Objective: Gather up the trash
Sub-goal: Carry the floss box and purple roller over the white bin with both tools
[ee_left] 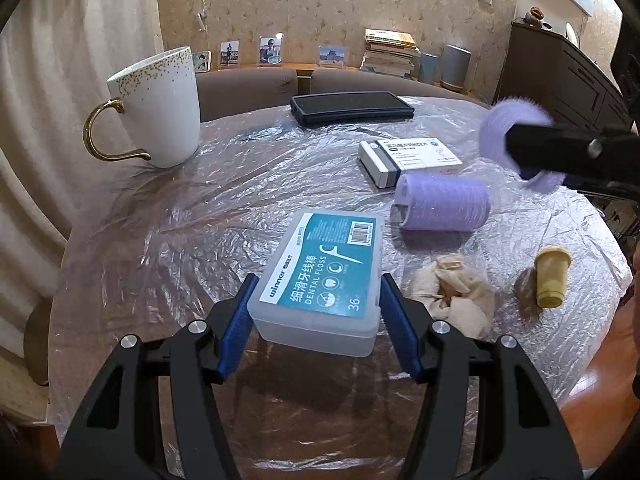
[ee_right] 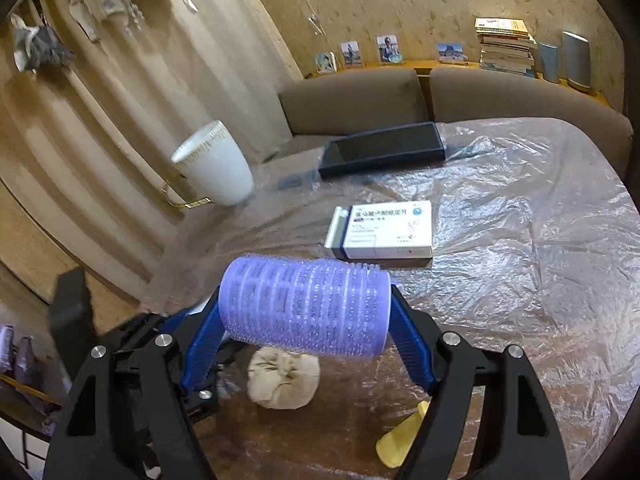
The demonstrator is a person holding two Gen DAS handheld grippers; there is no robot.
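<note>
While the left tongs [ee_left: 316,312] pinched the floss box [ee_left: 320,280] by its two long sides and held it above the surface [ee_left: 224,200], the right tongs [ee_right: 306,312] clamped a purple roller [ee_right: 306,306] end to end, lifted clear over the plastic sheet. A second roller [ee_left: 442,208] lay beside the pill box [ee_left: 408,156], with the crumpled tissue [ee_left: 452,292] and a yellow cup [ee_left: 552,276] on its side near the front edge, and a mug [ee_left: 160,108] stood far left.
</note>
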